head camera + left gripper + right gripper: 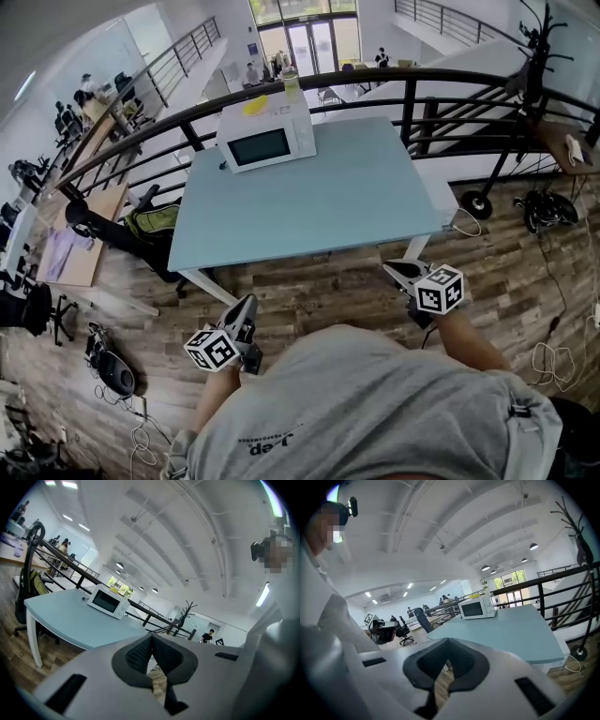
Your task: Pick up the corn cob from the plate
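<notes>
Corn cob, perhaps: a yellow thing (255,105) atop the microwave (267,139) on the worktop (328,197). Left gripper (246,305) and right gripper (398,269) are both clenched, empty.

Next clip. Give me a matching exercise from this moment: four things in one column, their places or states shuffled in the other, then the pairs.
1. white box-shaped microwave oven
2. small yellow object
3. green and black backpack
4. left gripper

A. jaws shut, nothing between them, over the wooden floor
B. beside the table's left side
C. far left corner of the pale blue table
D. on top of the microwave

Pairs: 1-C, 2-D, 3-B, 4-A
</notes>
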The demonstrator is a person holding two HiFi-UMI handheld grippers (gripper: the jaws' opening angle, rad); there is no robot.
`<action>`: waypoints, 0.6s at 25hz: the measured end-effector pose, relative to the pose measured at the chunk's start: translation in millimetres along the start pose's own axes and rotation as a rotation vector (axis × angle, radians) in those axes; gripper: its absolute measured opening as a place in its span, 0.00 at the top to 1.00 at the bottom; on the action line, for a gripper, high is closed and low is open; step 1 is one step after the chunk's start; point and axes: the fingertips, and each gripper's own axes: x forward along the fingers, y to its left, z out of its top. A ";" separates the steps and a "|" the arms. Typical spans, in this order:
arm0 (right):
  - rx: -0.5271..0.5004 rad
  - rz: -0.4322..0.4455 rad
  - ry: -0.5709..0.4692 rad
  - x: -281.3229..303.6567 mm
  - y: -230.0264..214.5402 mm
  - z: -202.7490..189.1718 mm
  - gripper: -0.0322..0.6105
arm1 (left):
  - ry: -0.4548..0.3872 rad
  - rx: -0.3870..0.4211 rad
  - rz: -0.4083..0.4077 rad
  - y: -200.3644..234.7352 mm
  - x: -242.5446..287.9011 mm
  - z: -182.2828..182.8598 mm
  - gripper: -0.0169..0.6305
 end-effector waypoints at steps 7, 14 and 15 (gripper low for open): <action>0.024 0.008 -0.004 -10.5 -18.3 -10.8 0.93 | 0.019 0.011 0.022 -11.7 12.9 -8.9 0.95; 0.012 0.000 0.001 -1.3 -20.2 -3.1 0.93 | 0.021 -0.003 0.007 -3.1 23.5 -5.8 0.95; 0.010 -0.003 0.003 1.7 -20.4 -2.0 0.93 | 0.022 -0.006 0.002 -0.5 25.3 -5.5 0.95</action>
